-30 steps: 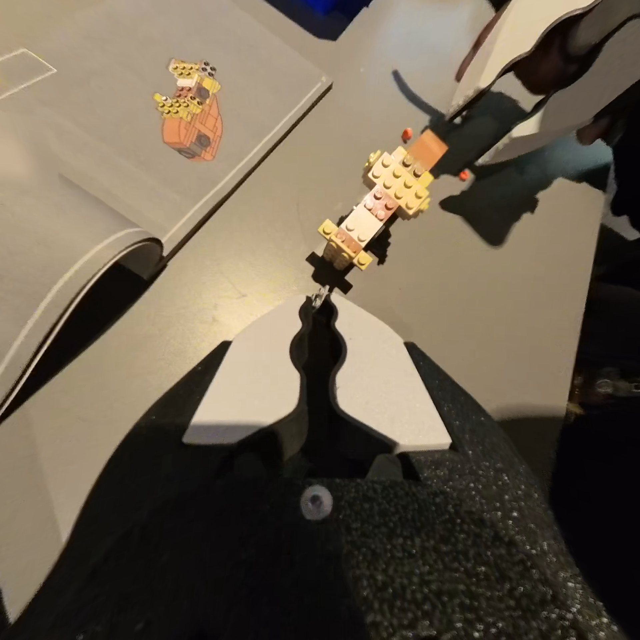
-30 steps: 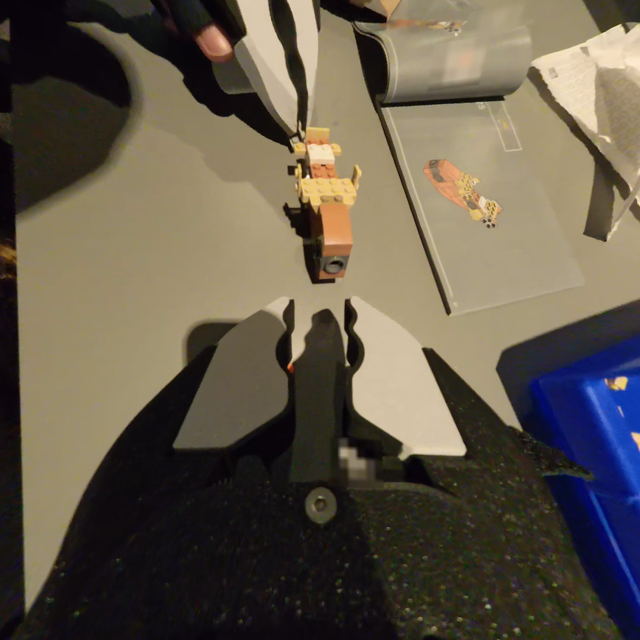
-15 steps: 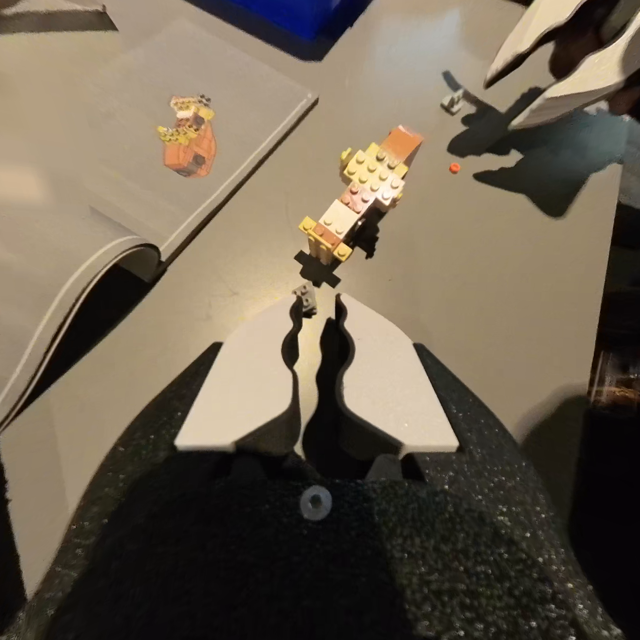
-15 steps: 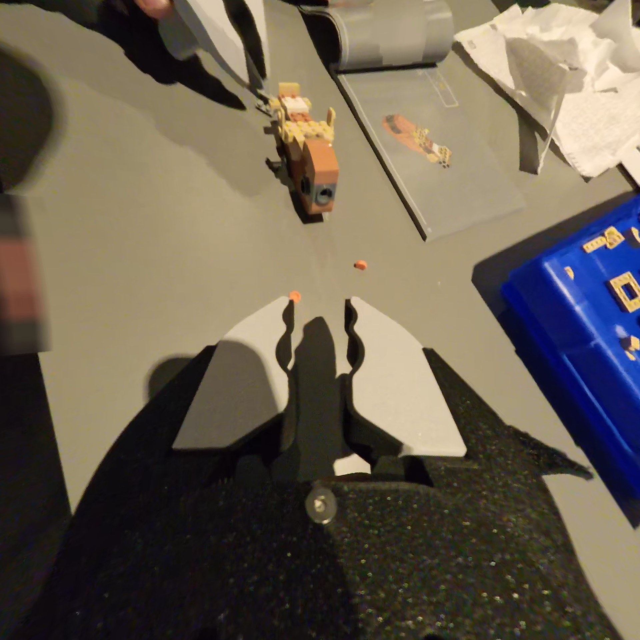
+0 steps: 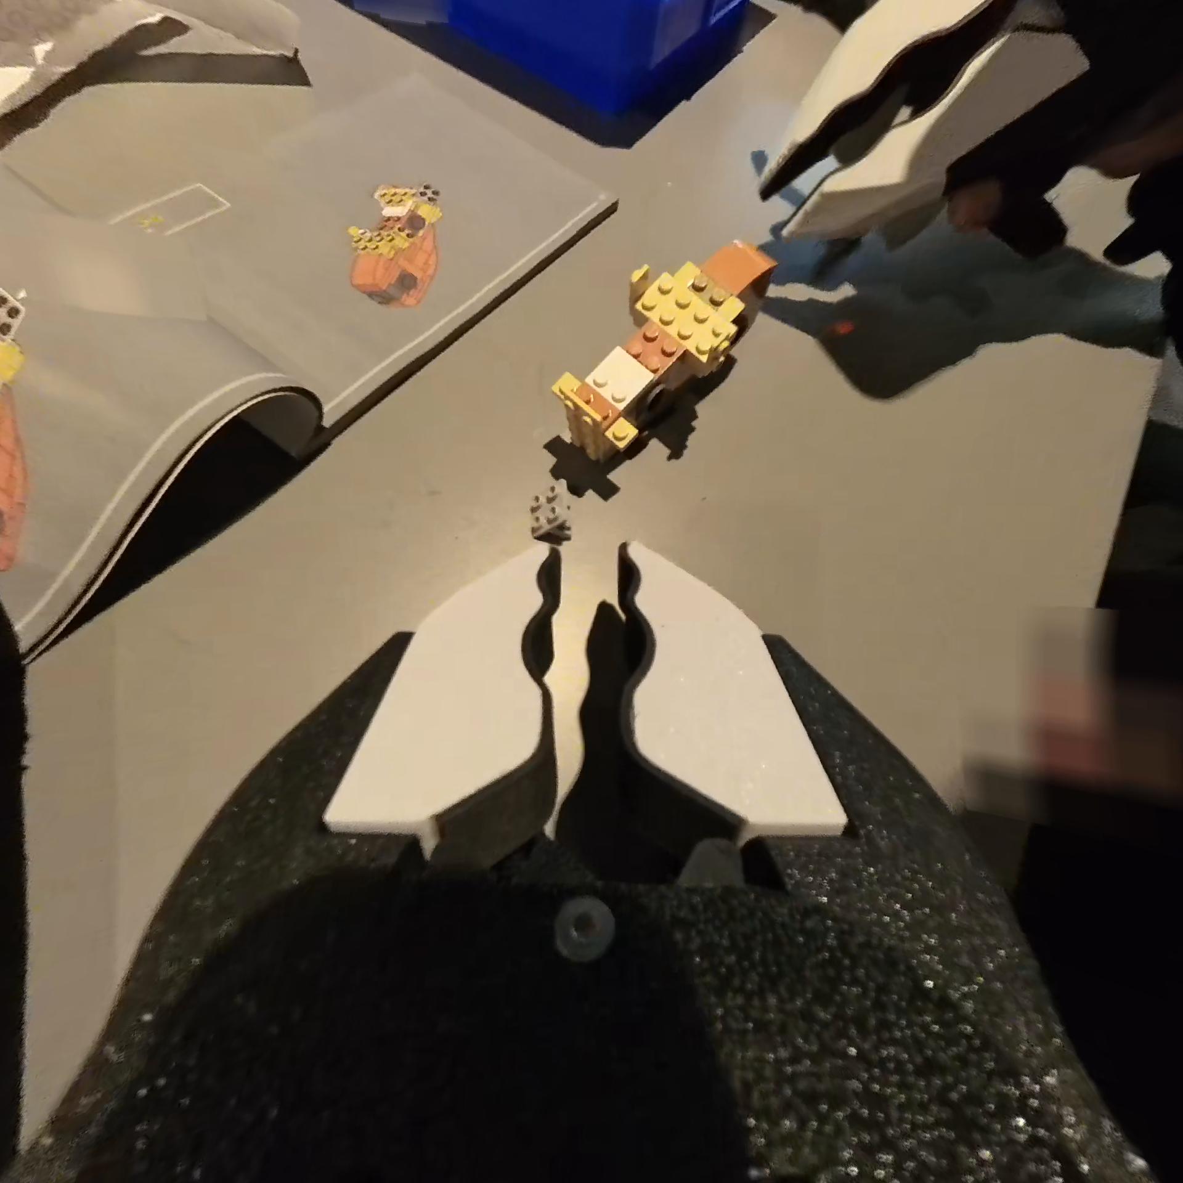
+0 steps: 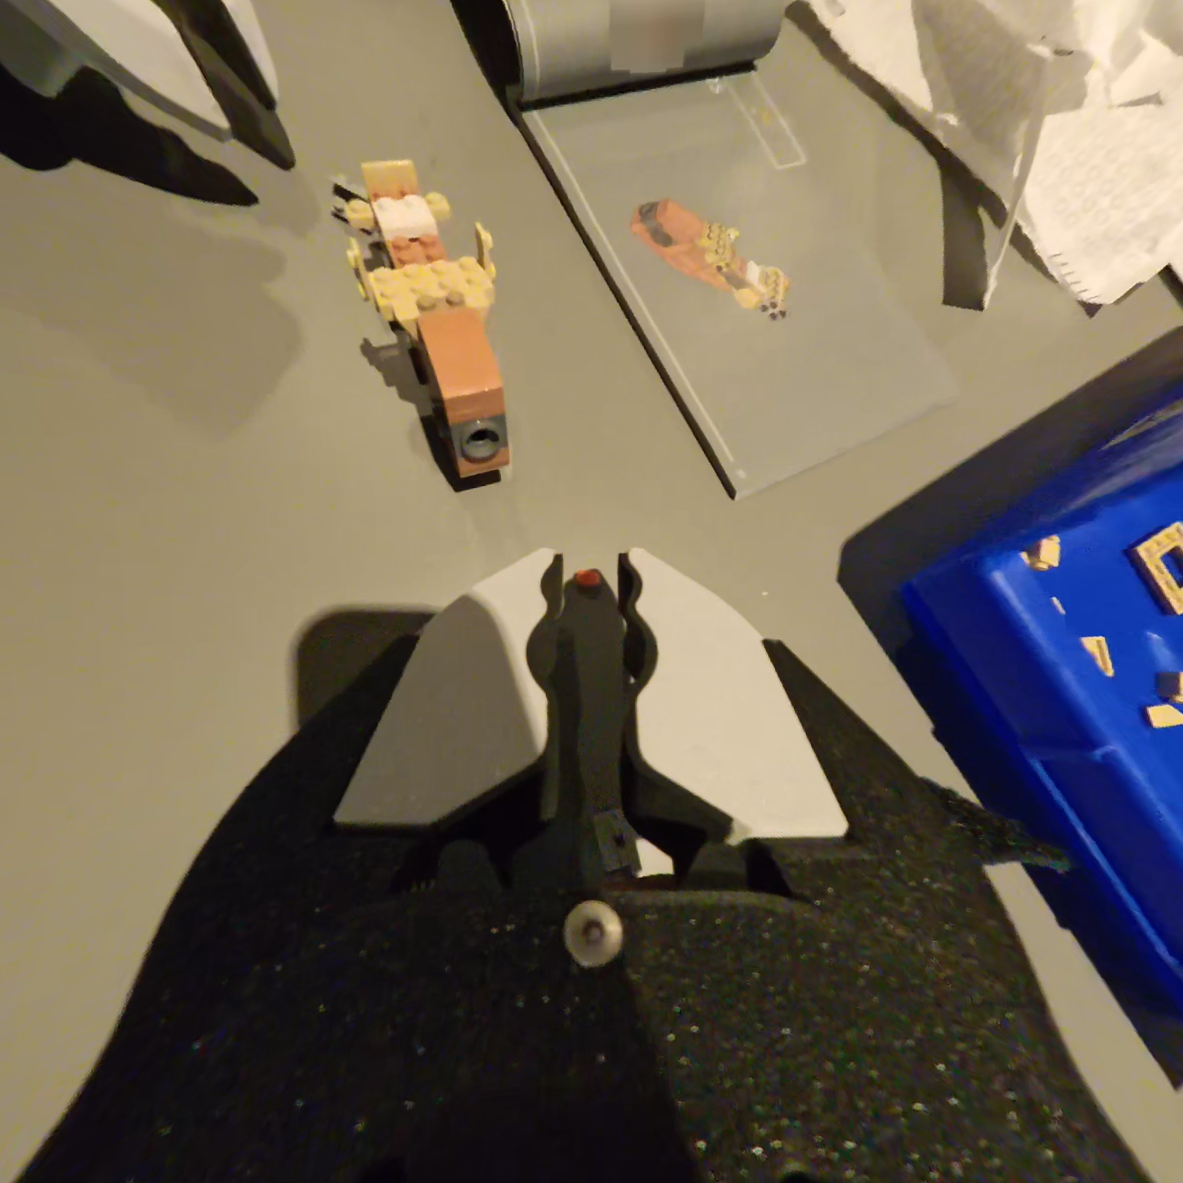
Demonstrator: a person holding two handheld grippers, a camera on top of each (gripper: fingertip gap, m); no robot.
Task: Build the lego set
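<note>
Left wrist view shows the left gripper with its jaws spread a little and nothing between them, hovering over the grey table. Using the part-built lego model as the landmark: it sits on the table ahead of the fingertips, its tan and yellow plates on top and its brown sloped end pointing away. A small grey lego piece lies on the table between the model and the left fingertip, just beside that tip but apart from it. Left of the model lies the open instruction booklet, with a picture of the build on its page. Beyond the model stands a blue bin. Right of and beyond the model hangs the right gripper, held by a hand; a small red stud lies in its shadow.

The right wrist view shows the right gripper parted as well, with the red stud lying on the table in the gap between the tips; neither tip visibly touches it. The model is ahead and slightly left, its brown end with a dark round hole facing the camera. The booklet lies right of the model, the blue bin with loose tan pieces nearer and farther right, and crumpled white paper beyond the booklet. The left gripper shows beyond the model.
</note>
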